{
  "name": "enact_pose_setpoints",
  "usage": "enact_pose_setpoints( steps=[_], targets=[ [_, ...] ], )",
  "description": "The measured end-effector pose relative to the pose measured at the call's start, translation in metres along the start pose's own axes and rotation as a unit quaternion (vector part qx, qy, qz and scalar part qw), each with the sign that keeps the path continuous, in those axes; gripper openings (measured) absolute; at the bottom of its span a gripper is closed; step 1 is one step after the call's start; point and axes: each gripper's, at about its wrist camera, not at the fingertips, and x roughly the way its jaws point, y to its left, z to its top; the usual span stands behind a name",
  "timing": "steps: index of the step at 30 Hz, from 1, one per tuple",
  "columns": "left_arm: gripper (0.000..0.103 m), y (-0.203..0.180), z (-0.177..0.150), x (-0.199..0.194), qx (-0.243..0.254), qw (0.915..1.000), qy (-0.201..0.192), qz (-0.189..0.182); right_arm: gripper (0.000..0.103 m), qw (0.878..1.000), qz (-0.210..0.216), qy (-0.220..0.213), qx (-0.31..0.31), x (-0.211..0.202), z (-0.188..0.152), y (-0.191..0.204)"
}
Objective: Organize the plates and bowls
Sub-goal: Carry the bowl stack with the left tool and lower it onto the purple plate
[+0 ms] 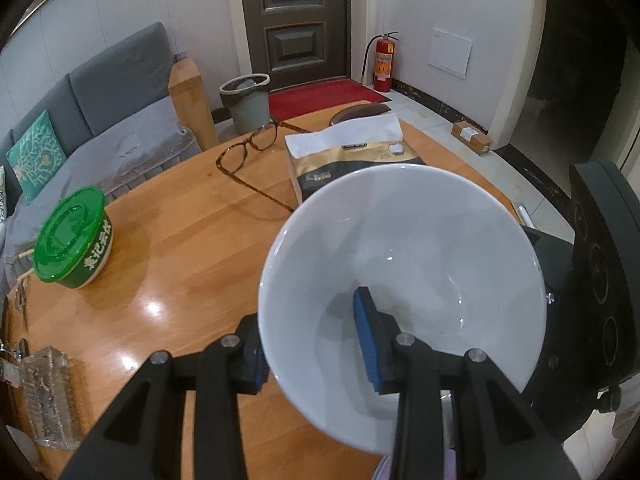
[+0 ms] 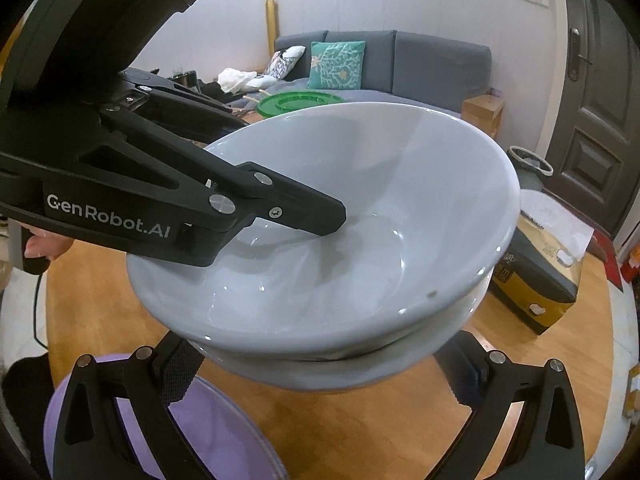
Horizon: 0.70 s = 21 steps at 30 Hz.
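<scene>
My left gripper [image 1: 316,344] is shut on the near rim of a white bowl [image 1: 404,280], one blue-padded finger inside it and one outside. In the right wrist view this bowl [image 2: 360,240] sits tilted in a second white bowl [image 2: 340,372] beneath it, with the left gripper [image 2: 304,216] reaching in from the left. My right gripper [image 2: 320,384] is open, its fingers wide apart on either side of the lower bowl and below it. A purple plate [image 2: 200,432] lies on the wooden table [image 2: 360,432] at the near left.
A green-lidded tub [image 1: 70,240], glasses [image 1: 248,152] and a black-and-gold tissue pack [image 1: 348,160] lie on the round table [image 1: 180,248]. A glass ashtray [image 1: 46,396] sits at the near left edge. A sofa, bin and door stand beyond.
</scene>
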Motion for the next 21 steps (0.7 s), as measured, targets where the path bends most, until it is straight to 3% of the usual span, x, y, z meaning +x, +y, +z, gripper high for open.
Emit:
enact_pose_setpoints(
  steps=[21],
  targets=[
    [0.032, 0.008, -0.041, -0.081, -0.006, 0.9994, -0.033, 0.007, 0.099, 0.999, -0.022, -0.029, 0.000, -0.060, -0.010, 0.078]
  ],
)
